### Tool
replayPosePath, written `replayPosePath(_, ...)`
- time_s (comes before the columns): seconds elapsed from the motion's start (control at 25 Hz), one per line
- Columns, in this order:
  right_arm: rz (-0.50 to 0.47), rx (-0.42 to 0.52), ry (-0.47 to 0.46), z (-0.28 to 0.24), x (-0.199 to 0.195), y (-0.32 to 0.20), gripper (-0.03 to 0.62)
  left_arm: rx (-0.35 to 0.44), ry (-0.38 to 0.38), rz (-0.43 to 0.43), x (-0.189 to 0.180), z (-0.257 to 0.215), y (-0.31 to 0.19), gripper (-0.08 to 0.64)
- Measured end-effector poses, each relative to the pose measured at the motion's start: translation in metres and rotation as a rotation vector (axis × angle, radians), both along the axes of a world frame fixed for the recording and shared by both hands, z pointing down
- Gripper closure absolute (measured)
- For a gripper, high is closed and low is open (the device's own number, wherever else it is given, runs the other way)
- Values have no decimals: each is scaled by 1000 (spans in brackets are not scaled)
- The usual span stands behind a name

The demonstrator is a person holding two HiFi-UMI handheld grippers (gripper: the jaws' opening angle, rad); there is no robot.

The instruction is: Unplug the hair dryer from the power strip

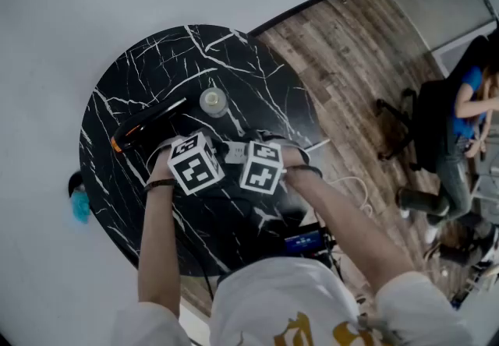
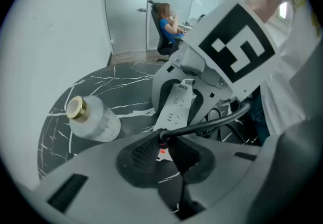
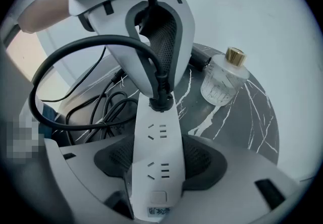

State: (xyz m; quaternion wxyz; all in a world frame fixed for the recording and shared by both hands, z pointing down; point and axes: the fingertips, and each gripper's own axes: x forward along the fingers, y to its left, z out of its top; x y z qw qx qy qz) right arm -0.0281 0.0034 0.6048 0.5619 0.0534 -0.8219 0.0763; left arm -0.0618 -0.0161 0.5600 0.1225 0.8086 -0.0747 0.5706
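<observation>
A white power strip (image 3: 156, 152) lies on the round black marble table (image 1: 234, 64), and my right gripper (image 3: 156, 167) is shut on it across its width. A black plug (image 3: 160, 99) sits in the strip's far socket, its black cable (image 3: 65, 51) arching away to the left. My left gripper (image 2: 169, 153) points steeply down from the opposite side and is shut on that plug (image 2: 171, 145). In the head view both marker cubes sit side by side over the strip (image 1: 235, 152). The black hair dryer (image 1: 148, 125) with an orange part lies on the table to the left.
A glass bottle (image 1: 213, 100) with a gold cap stands just beyond the grippers. Coiled black cables (image 3: 96, 107) lie beside the strip. A device with a blue screen (image 1: 304, 241) sits by the table's near edge. A seated person (image 1: 468, 126) is far right on the wooden floor.
</observation>
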Motion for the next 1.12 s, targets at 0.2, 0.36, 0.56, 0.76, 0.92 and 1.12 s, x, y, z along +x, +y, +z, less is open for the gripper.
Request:
replayPosePath(0.2,-5,3,8,0,0,0,325,53,-38,13,-3,1,3,508)
replayPosePath(0.36,-1,0,1,0,-1,0,325,13,-3,10,-2,1,-1,508)
replayPosePath(0.56,-5,2,2,-1,-2,0,325,63,-45,22,-3,-1,3,509)
replayPosePath(0.76,1,5,0,0,-1,0,325,-3,19,-15,-1,0,0,508)
replayPosePath(0.92,6,-2,4,0,0,0,325,67,-46,23,-2,-2,3,509)
replayPosePath(1.12,9,-1,7,0,0,0,325,27,3,-10,-2,2,0,508)
